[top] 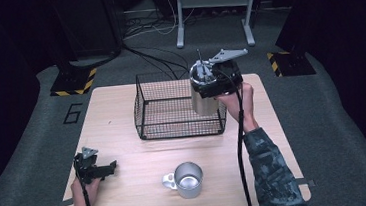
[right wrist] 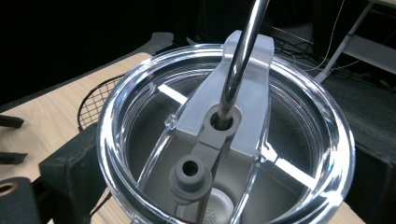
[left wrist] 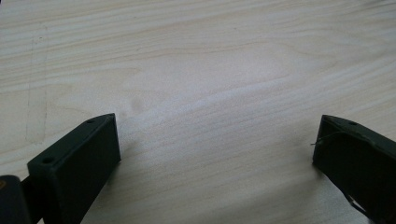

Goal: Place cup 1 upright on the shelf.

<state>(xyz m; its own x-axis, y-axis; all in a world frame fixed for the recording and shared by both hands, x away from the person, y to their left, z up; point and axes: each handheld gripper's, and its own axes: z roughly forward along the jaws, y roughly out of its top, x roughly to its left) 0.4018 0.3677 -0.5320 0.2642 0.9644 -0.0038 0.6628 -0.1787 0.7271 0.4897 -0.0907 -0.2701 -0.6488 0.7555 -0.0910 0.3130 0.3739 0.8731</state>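
Note:
A steel tumbler (top: 203,101) with a clear lid (right wrist: 224,135) and a metal straw (right wrist: 240,60) hangs upright over the right end of the black wire basket (top: 165,127). My right gripper (top: 214,84) is shut on the tumbler just under its lid; one black jaw shows at the lid's left in the right gripper view. A steel mug (top: 188,180) with a handle stands near the table's front edge. My left gripper (top: 107,169) rests open on the table at the front left, with bare wood between its jaws in the left gripper view.
The wooden table (top: 121,113) carries the basket at its middle back. Beyond the table lie cables, a grey stand's legs (top: 213,10) and yellow-black striped bases (top: 71,85) on the dark floor.

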